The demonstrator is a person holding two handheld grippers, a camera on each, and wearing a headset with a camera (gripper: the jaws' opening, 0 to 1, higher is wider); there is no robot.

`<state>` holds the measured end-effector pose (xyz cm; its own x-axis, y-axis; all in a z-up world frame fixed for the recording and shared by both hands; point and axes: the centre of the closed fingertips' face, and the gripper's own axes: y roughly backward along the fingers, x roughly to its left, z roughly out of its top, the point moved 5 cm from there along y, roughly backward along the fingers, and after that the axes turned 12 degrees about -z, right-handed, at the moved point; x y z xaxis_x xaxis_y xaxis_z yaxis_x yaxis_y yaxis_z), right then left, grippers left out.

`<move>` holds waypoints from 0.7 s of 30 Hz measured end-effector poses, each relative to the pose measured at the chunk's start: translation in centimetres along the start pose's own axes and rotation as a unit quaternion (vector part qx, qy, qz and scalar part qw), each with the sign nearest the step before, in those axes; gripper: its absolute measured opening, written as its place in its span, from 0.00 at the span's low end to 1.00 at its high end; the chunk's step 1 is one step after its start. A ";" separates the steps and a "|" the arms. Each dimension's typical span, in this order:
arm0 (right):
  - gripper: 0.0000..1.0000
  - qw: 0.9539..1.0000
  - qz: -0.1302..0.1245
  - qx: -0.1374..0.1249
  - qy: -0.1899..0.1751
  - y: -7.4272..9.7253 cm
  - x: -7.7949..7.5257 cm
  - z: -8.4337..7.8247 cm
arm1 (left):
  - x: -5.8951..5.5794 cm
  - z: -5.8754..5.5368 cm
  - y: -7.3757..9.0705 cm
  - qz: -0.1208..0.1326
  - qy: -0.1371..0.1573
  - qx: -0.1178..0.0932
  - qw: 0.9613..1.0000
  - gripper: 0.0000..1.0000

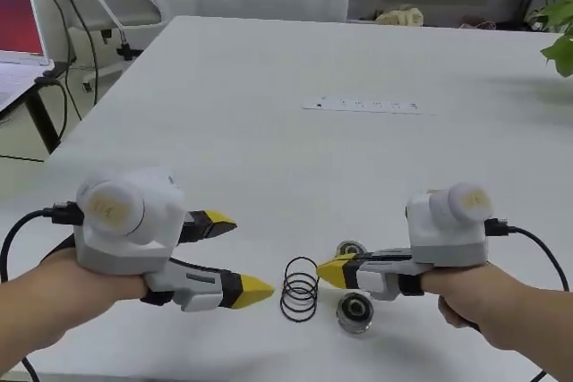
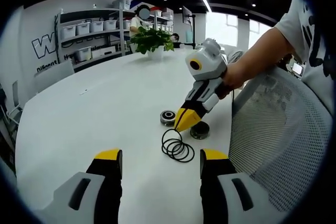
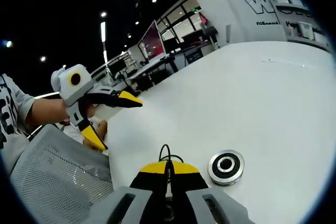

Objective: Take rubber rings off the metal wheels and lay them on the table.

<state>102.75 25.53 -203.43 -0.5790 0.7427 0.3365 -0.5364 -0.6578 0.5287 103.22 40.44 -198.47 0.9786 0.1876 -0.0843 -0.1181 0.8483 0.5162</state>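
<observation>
The right hand-held gripper [image 1: 333, 270], grey plastic with yellow tips, has its jaws pressed together. Its tips touch the loose pile of thin black rubber rings [image 1: 300, 289] on the matte white worktop [image 1: 269, 114]; whether a ring is nipped between them is hard to make out. One round metal wheel with a dark centre [image 1: 355, 311] lies just beside the pile, in full sight. A second metal wheel [image 1: 350, 247] is half hidden behind that gripper's jaws. The left hand-held gripper [image 1: 237, 255] is spread wide, holds nothing, and sits near the pile. In the left gripper view, big wall lettering [image 2: 44, 47] starts with "W" and is cut off; the smaller line beneath is blurred.
</observation>
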 end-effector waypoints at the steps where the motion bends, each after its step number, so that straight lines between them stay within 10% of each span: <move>1: 0.00 1.000 -0.001 0.001 0.000 0.0 0.0 -0.1 | 0.0 -0.1 0.1 0.001 0.001 0.001 1.000 0.57; 21: 0.02 0.999 -0.032 0.007 0.038 -0.9 -0.7 -0.1 | 0.1 -0.2 -0.3 0.001 0.003 0.007 1.000 0.57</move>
<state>103.55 25.57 -204.19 -0.5890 0.7711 0.2416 -0.5653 -0.6069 0.5587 103.30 40.34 -198.78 0.9774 0.1920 -0.0882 -0.1176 0.8410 0.5280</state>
